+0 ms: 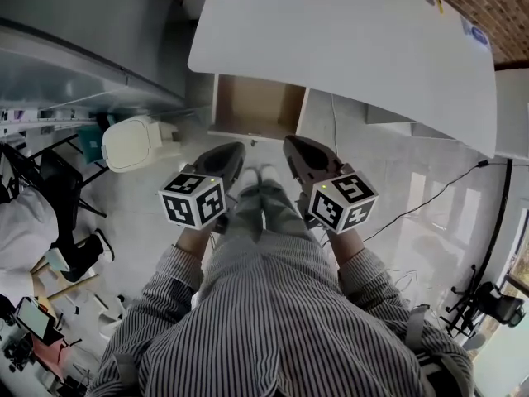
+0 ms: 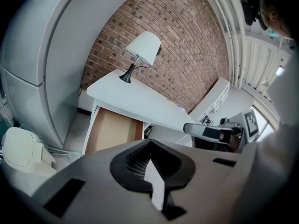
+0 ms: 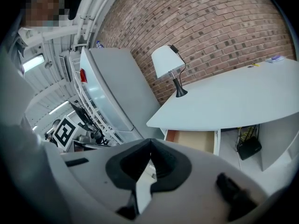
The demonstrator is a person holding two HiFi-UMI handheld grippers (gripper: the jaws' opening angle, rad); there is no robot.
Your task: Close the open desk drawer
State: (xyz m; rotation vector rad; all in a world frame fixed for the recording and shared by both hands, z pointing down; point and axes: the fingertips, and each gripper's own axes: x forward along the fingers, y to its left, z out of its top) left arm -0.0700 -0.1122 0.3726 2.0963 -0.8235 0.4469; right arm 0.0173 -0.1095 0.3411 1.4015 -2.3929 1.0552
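The drawer [image 1: 256, 106] sits pulled out; our left tongs [image 1: 236, 147] and right tongs [image 1: 290, 143], both pressed together and empty, hang well short.

white lamp [image 2: 142, 50] with a black base, red brick wall [image 2: 187, 55] behind it, tall grey cabinet [image 3: 117, 87], cream lidded bin [image 1: 136, 141] on the tiled floor [image 1: 388, 155], black cable [image 1: 438, 193] trailing across it

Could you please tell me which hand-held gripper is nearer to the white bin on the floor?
Left. The left hand-held gripper hangs just to the right of the white bin; the right hand-held gripper is farther off, beyond the person's legs.
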